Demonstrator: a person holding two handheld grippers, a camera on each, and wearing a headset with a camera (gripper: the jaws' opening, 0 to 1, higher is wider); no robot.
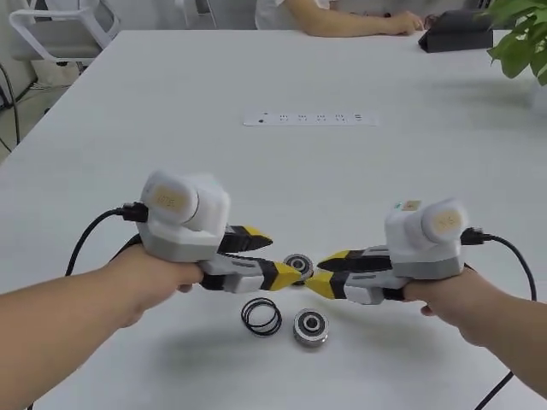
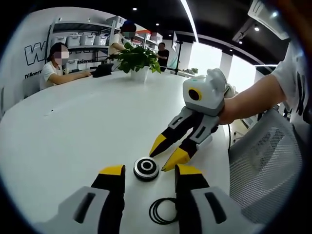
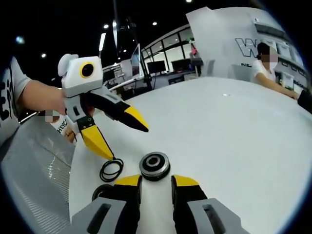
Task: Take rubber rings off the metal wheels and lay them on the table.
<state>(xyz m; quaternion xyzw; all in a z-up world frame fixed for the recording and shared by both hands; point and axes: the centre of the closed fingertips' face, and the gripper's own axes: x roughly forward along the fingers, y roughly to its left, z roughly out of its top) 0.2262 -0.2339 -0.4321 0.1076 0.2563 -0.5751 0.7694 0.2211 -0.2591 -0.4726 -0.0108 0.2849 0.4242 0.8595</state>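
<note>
By the white worktop's near edge, the left gripper and right gripper, jaws apart, are flanking a small round metal wheel; an off-centre pinch could flick it away

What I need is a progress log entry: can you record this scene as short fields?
far wheel: flat on the table
near wheel: flat on the table
rubber rings: loose on the table, beside the near wheel
left gripper: open, tips by the far wheel
right gripper: open, tips by the far wheel, opposite side
</note>
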